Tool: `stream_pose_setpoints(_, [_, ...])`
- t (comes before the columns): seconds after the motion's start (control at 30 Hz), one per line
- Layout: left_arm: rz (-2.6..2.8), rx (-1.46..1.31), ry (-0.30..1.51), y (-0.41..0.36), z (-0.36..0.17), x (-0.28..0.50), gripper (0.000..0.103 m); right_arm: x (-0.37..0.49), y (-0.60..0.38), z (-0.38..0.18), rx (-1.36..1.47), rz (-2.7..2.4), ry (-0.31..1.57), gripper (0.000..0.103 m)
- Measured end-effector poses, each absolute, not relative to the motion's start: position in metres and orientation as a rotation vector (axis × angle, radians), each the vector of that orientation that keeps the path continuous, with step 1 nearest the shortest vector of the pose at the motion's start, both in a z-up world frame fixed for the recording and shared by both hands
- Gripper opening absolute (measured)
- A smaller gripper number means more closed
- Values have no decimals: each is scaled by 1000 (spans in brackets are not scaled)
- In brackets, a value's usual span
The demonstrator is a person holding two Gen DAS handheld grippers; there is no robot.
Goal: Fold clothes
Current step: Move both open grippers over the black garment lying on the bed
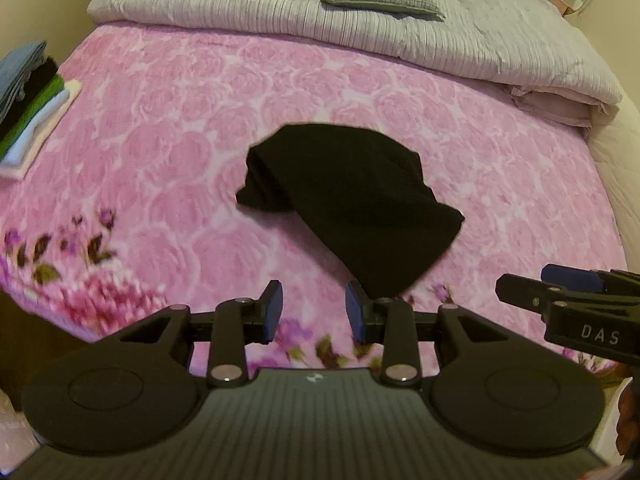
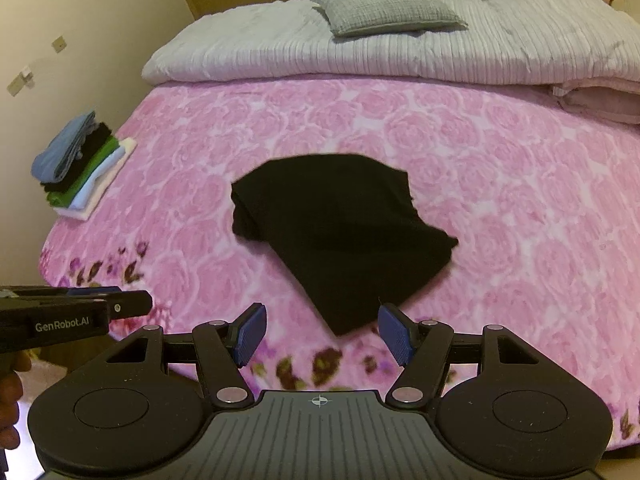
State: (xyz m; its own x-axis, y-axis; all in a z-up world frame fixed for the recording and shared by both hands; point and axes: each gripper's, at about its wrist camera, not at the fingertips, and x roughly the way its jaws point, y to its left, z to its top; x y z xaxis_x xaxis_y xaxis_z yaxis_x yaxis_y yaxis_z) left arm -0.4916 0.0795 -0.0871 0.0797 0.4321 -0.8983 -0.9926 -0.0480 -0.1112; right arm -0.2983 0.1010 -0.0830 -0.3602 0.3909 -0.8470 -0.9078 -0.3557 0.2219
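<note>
A black garment (image 1: 352, 200) lies folded into a rough rectangle in the middle of the pink rose bedspread (image 1: 180, 128); it also shows in the right wrist view (image 2: 340, 236). My left gripper (image 1: 314, 312) is open and empty, just short of the garment's near corner. My right gripper (image 2: 322, 334) is open and empty, its jaws either side of the garment's near corner but apart from it. Each gripper shows in the other's view: the right gripper (image 1: 560, 288) at the right edge, the left gripper (image 2: 104, 304) at the left edge.
A stack of folded clothes (image 2: 80, 164) in blue, black, green and white sits at the bed's left edge, also in the left wrist view (image 1: 28, 104). A folded grey quilt (image 2: 400, 52) with a grey pillow (image 2: 384, 8) lies across the head of the bed.
</note>
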Motion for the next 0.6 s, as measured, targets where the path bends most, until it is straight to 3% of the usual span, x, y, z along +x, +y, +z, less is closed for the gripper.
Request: stream_pose_setpoints(0.6, [1167,-932,859,158,-103,-546,32,-366,149,-90,-854,1645,959,66])
